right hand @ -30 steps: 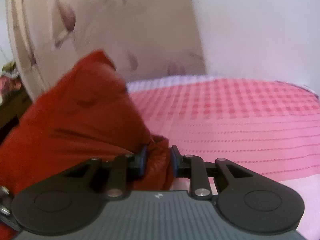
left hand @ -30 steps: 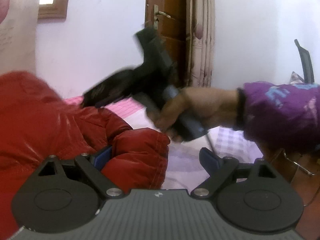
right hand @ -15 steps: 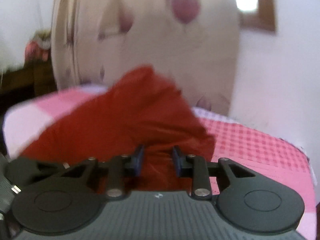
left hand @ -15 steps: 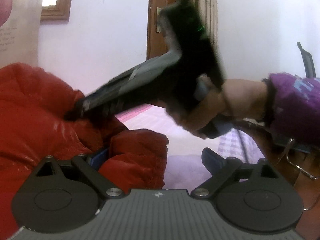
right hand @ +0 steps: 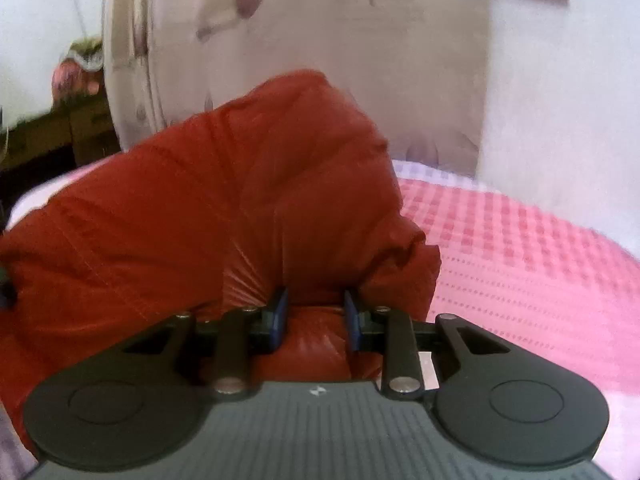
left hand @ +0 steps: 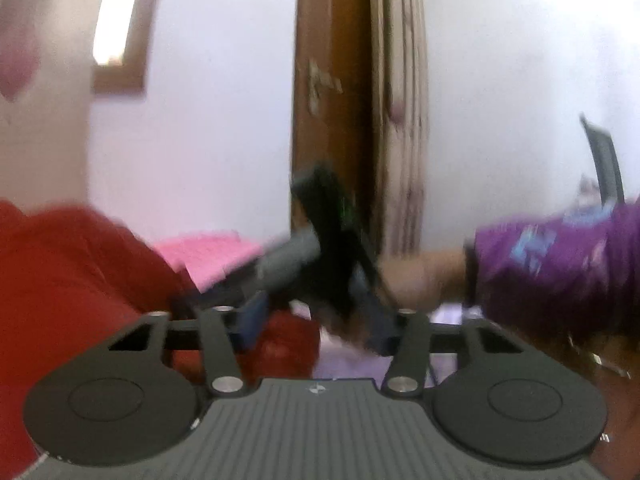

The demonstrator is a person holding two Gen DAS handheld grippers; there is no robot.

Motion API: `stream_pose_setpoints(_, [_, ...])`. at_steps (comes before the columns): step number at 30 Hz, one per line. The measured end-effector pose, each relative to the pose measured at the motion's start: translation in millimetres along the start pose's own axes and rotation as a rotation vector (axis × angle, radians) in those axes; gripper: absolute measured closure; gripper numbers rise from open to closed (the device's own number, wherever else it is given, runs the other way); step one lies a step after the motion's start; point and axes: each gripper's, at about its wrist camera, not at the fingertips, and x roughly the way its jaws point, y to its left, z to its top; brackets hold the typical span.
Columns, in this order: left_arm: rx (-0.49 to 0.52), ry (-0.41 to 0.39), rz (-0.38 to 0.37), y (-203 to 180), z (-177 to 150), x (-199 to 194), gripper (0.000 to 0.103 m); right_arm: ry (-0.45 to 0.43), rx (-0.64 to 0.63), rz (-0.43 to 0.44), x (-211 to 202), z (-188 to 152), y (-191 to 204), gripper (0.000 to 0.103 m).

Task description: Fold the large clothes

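Red puffy jacket [right hand: 240, 208] heaped on pink checked bedspread [right hand: 520, 264], both grippers at it.

R gripper [right hand: 316, 322] pinches a jacket fold, pads pressed in. Only L view shows L gripper [left hand: 316, 326], jaws closing w/ red cuff between, contact unclear (blur); person's hand [left hand: 416, 280], purple sleeve [left hand: 560, 256] and R tool block the bed. Curtain [right hand: 320, 40] behind jacket; door [left hand: 328, 120] beyond.

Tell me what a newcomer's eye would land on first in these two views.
The puffy red jacket dominates: in the right wrist view it heaps over the pink checked bedspread, a fold pinched in the right gripper. In the left wrist view the left gripper is closing, red fabric beside one finger, nothing clearly pinched. Ahead of it, blurred, a hand in a purple sleeve holds the other gripper.
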Motion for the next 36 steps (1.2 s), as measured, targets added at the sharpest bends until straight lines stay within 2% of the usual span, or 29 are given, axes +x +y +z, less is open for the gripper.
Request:
stream_pose_setpoints(1, [-0.001, 0.029, -0.009, 1, -6, 9, 0.067, -0.004, 0.012, 0.006, 2, 0, -2, 0.075])
stream_pose_setpoints(6, [0.022, 0.093, -0.006, 0, -23, 28, 0.067, 0.014, 0.011, 0.013, 0, 2, -6, 0.075])
stream_pose_setpoints(9, [-0.043, 0.099, -0.006, 12, -24, 29, 0.067, 0.052, 0.024, 0.006, -4, 16, -10, 0.074])
stream_pose_setpoints(11, [-0.061, 0.095, 0.0, 18, -23, 29, 0.067, 0.052, -0.011, -0.03, -14, 28, -2, 0.073])
stream_pose_setpoints(16, [-0.07, 0.088, -0.001, 20, -22, 26, 0.067, -0.136, -0.113, -0.034, -50, 63, 24, 0.073])
stream_pose_setpoints(19, [-0.065, 0.089, 0.001, 20, -28, 25, 0.067, -0.165, -0.191, -0.03, -33, 86, 43, 0.074])
stream_pose_setpoints(23, [-0.065, 0.072, 0.003, 26, -32, 25, 0.068, -0.061, -0.275, -0.063, 22, 97, 51, 0.074])
stream_pose_setpoints(27, [-0.079, 0.054, -0.004, 30, -36, 23, 0.068, 0.062, -0.235, -0.051, 63, 96, 35, 0.074])
stream_pose_setpoints(29, [-0.086, 0.054, -0.011, 31, -38, 24, 0.068, 0.11, -0.187, -0.025, 75, 93, 27, 0.074])
stream_pose_setpoints(31, [-0.104, 0.054, -0.018, 35, -39, 23, 0.068, 0.141, -0.192, -0.016, 81, 91, 28, 0.074])
stream_pose_setpoints(36, [-0.128, 0.062, -0.017, 38, -37, 24, 0.068, 0.171, -0.202, -0.002, 92, 84, 27, 0.074])
